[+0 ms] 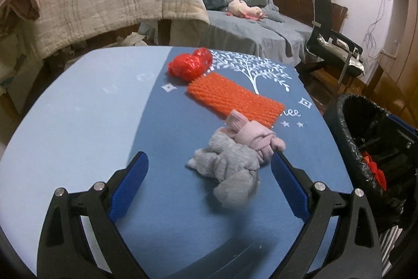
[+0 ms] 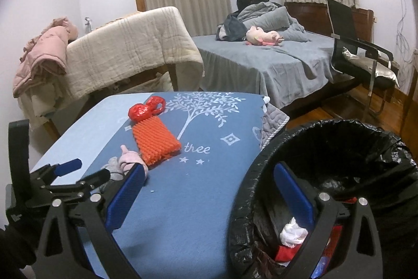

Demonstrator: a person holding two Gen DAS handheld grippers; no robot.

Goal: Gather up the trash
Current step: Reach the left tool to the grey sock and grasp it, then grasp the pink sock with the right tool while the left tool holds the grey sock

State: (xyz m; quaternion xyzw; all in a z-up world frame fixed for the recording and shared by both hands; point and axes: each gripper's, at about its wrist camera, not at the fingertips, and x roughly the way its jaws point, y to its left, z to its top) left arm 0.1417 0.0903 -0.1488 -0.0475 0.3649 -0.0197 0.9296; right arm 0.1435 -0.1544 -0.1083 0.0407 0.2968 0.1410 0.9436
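On the blue table cloth (image 1: 86, 106) lie a crumpled red plastic bag (image 1: 189, 64), an orange foam net (image 1: 235, 99), a pink sock bundle (image 1: 254, 135) and a grey sock bundle (image 1: 230, 169). My left gripper (image 1: 210, 161) is open and empty, its fingers on either side of the grey bundle just above the table. My right gripper (image 2: 209, 171) is open and empty, straddling the rim of the black-lined trash bin (image 2: 339, 145), which holds white and red trash (image 2: 292, 230). The bag (image 2: 145, 109), net (image 2: 156, 143) and pink socks (image 2: 132, 158) also show in the right wrist view.
The bin (image 1: 365, 148) stands at the table's right edge. Beyond are a bed (image 2: 261, 62) with a pink plush toy, a black chair (image 2: 360, 54), and a rack draped with a beige quilt (image 2: 130, 49). The left gripper's body (image 2: 52, 179) is at the table's left.
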